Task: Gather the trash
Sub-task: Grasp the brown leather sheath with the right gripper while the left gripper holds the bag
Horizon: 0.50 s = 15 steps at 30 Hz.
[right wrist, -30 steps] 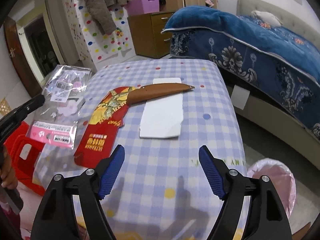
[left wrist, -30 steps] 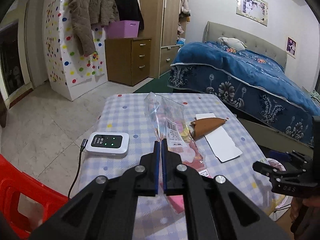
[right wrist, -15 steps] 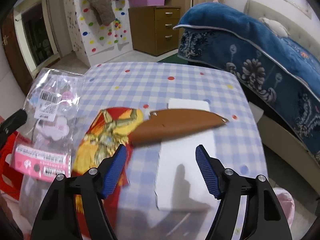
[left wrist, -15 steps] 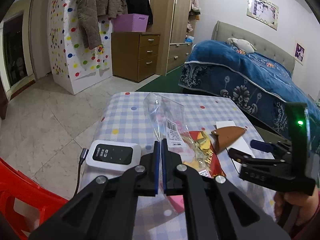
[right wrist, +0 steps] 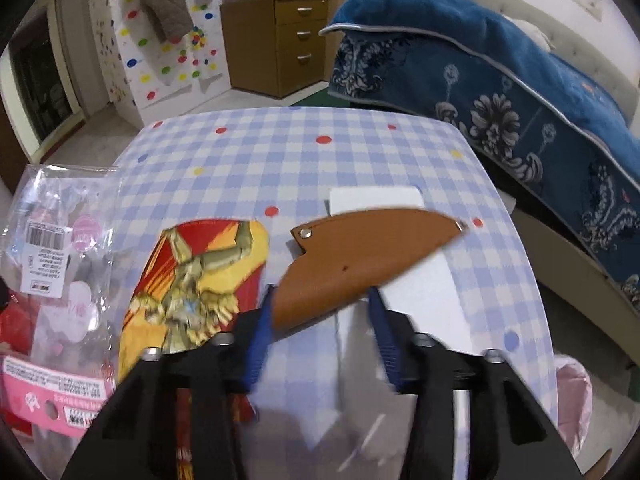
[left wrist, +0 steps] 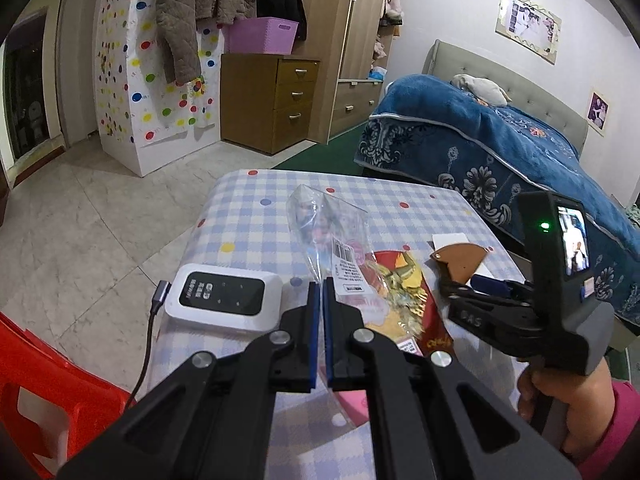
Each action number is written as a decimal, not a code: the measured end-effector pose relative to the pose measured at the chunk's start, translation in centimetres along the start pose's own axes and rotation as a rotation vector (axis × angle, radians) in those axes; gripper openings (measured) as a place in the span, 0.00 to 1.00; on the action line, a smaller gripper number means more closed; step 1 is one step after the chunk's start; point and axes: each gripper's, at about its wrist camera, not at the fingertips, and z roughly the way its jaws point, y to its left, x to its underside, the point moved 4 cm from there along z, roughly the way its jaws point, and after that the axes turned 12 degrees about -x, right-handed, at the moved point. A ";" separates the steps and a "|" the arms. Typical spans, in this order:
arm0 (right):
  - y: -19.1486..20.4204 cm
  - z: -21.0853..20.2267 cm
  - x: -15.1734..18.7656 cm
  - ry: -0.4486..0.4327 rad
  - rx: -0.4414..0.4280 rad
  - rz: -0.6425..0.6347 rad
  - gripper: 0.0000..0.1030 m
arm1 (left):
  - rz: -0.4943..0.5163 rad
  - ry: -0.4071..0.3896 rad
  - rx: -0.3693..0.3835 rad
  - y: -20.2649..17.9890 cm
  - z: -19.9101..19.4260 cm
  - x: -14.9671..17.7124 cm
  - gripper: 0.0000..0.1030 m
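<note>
Trash collection partly under way; nothing binned yet, by the look of it.
Left gripper (left wrist: 320,300) fingers are clamped on the clear plastic bag (left wrist: 328,236); right gripper (right wrist: 320,320) fingers are closing around the brown leather piece (right wrist: 360,256). The red wrapper (right wrist: 200,280) beside it and white paper (right wrist: 416,280) beneath wait on the tabletop (right wrist: 320,160).

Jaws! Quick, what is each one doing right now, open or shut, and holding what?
Left gripper: shut on the clear plastic bag.
Right gripper: jaws closing around the brown leather sheath; firm grip not clear yet.
</note>
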 end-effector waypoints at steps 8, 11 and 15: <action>-3.2 -4.9 2.1 -0.052 -0.003 0.011 0.07 | 0.022 0.001 0.041 -1.5 -1.6 1.1 0.00; -4.4 -6.9 3.1 -0.074 -0.021 0.019 0.05 | 0.044 0.000 0.065 -2.8 -2.5 1.7 0.00; -5.3 -9.0 5.1 -0.074 -0.037 0.009 0.05 | 0.080 0.002 0.099 -4.7 -3.3 2.6 0.00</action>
